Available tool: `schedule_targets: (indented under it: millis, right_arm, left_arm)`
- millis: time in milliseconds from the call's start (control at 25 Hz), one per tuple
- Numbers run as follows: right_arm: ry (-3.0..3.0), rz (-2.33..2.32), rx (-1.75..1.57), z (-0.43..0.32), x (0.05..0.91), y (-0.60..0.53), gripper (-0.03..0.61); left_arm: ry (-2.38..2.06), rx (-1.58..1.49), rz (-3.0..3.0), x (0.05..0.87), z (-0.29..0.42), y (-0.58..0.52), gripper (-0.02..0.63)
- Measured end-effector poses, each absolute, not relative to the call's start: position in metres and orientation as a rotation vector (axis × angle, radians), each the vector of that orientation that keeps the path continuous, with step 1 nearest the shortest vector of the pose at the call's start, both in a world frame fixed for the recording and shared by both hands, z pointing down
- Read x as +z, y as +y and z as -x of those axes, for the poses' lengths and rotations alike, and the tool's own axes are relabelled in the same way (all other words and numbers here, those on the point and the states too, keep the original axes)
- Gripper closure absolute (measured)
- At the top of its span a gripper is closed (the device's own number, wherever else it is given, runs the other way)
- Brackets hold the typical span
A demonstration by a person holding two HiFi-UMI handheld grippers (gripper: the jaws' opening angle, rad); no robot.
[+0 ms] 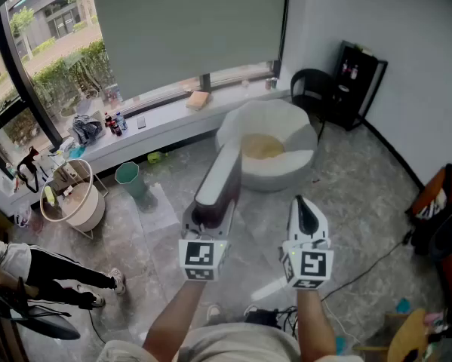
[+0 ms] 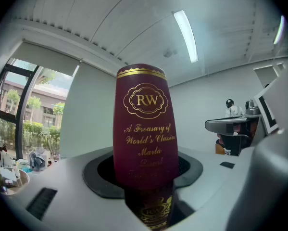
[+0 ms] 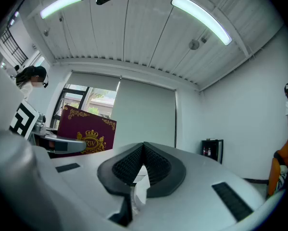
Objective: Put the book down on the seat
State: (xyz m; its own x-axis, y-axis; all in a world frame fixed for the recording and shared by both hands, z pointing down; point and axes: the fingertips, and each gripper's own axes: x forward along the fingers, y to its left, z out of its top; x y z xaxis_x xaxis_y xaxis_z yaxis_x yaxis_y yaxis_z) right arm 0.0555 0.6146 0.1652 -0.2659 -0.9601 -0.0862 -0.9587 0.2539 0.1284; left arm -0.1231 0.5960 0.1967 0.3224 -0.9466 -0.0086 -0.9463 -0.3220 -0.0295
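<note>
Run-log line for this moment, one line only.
left gripper: shut on book, held upright | right gripper: shut | seat: ahead, book not yet down

You have two grippers, the left gripper (image 1: pixel 205 228) and the right gripper (image 1: pixel 302 207), and one maroon book (image 1: pixel 219 173). Far ahead you can count one round white seat (image 1: pixel 287 121) with one yellow cushion (image 1: pixel 262 147), and at the far right one black chair (image 1: pixel 313 89) and one black cabinet (image 1: pixel 359 81). On the left there is one green bin (image 1: pixel 127 176), and at the near left one other person (image 1: pixel 59 279), of whom only the legs show.
</note>
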Motion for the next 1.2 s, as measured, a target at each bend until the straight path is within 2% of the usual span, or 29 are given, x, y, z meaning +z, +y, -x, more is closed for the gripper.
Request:
schedule_targets:
  millis: [880, 1200]
  right_arm:
    - [-2.552, -1.860, -0.179, -0.131, 0.182, 0.584, 0.575]
    - [-2.558, -1.865, -0.152, -0.144, 0.191, 0.558, 0.575]
  left_arm:
    - [1.837, -0.042, 2.492, 0.200, 0.035, 0.566, 0.379]
    - [1.858, -0.045, 2.476, 0.207, 0.028, 0.543, 0.379]
